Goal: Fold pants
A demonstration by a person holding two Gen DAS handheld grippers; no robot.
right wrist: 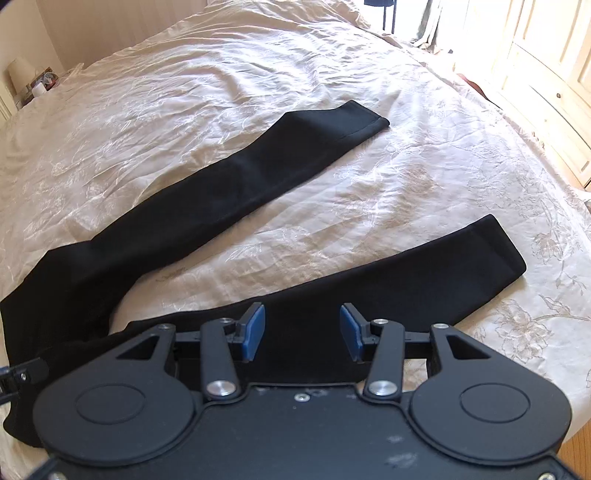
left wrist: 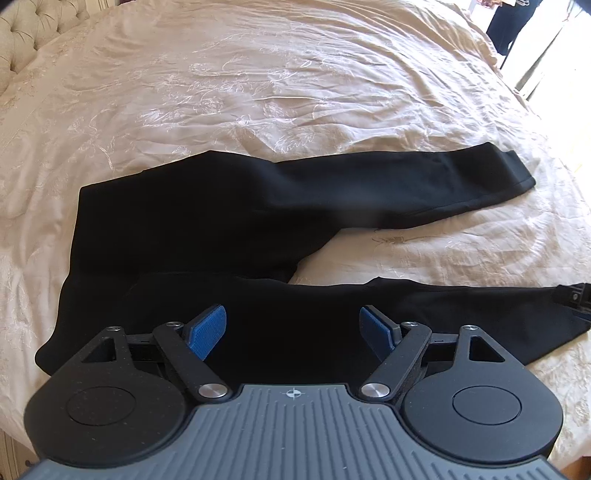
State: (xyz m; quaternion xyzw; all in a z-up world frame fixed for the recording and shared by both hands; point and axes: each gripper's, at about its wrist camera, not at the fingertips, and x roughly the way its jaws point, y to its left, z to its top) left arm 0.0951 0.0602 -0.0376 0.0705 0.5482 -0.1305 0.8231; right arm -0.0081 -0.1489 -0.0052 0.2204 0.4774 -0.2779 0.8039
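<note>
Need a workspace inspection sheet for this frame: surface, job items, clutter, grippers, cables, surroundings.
Surface: bed with a wrinkled cream floral cover.
Job's things: black pants lying flat and unfolded, legs spread in a V; far leg, near leg.
Clutter: nothing seen on the bed.
Grippers: left gripper open over the near leg close to the waist; right gripper open over the near leg lower down. Neither holds fabric.
Cables: nothing seen.
Surroundings: tufted headboard, lamp on a bedside stand, cream cabinets.
</note>
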